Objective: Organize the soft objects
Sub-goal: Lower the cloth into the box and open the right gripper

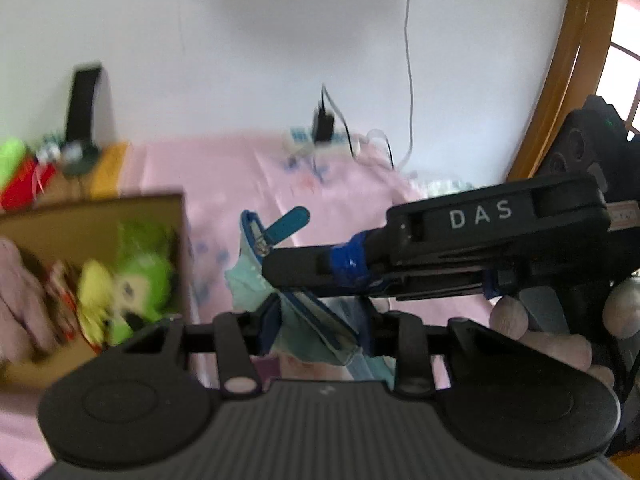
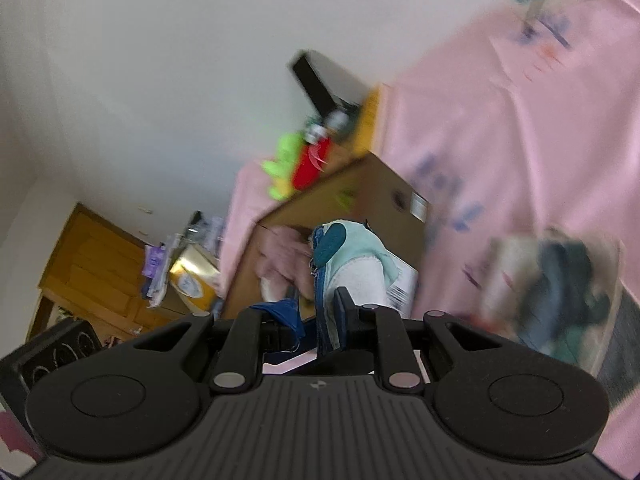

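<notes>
While both grippers are raised above a pink bedsheet point(image 1: 224, 168), a small teal pouch point(image 1: 304, 320) with a blue zipper edge is held between them. At the lower centre of the left wrist view, the left gripper point(image 1: 316, 334) is seen partly closed, its fingers pinching the lower part of the pouch. From the right edge of the same view the right gripper point(image 1: 276, 270) is extended, its fingers pressed together on the upper part of the pouch, near the zipper and its blue pull tab point(image 1: 290, 220). Fingertips of a hand point(image 1: 552, 344) are visible below that tool at lower right.

In the right wrist view the pouch point(image 2: 352, 264) appears at centre, clamped in the closed right gripper point(image 2: 324, 328); a blue-taped finger point(image 2: 284, 314) of the other tool is seen just to its left.

A cardboard box point(image 1: 96, 216) is placed on the sheet at centre left of the left wrist view; a green plush toy point(image 1: 140, 268), a yellow one and a pink cloth are contained in it. A black charger point(image 1: 322, 122) and white cable lie at the far edge of the bed, against the wall. The frames are blurred.
</notes>
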{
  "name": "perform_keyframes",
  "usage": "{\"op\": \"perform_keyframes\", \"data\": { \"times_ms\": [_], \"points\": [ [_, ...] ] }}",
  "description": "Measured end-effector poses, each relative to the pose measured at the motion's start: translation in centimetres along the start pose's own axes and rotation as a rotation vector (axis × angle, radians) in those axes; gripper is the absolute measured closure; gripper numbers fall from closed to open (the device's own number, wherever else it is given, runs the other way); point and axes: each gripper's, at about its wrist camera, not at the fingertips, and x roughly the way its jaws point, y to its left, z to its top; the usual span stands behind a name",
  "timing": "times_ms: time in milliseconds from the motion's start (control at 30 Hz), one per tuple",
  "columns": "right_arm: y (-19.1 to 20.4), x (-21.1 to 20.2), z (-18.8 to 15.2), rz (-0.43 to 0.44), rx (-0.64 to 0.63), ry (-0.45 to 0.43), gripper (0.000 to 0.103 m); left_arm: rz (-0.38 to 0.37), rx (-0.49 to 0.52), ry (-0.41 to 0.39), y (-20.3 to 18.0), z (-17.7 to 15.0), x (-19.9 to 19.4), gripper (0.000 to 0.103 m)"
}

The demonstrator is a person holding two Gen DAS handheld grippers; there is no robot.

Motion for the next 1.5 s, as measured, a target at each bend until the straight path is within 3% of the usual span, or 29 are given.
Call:
{"op": "perform_keyframes", "data": {
  "times_ms": [233,500,667,900,1233,1500],
  "points": [
    [5.7,3.1,2.4,0.084,-0.113,-0.033,0.103,0.053,0.007,-0.101,5.1,2.0,-3.8,0.071],
    [8.6,12.5,1.9,0.087,-0.116,0.049,0.103,0.092,-0.064,0.015,14.3,0.4,-3.8,0.071],
    [8.6,17.4,0.0,0.040,-0.089,0.107,0.103,0.081,-0.102,0.120,18.8,-1.6,-2.6,0.071],
    [8.6,21.0,-2.1,-0.057,-0.049,0.148,0.103,0.032,-0.113,0.227,21.8,-3.5,-1.5,0.070],
    [8.2,22.4,-2.8,-0.196,0.004,0.140,0.102,-0.066,-0.165,0.285,24.4,-3.4,-0.2,0.070],
    [8.2,23.0,-3.2,-0.282,-0.016,0.154,0.097,-0.064,-0.162,0.293,25.6,-3.7,-0.2,0.055]
  ]
}}
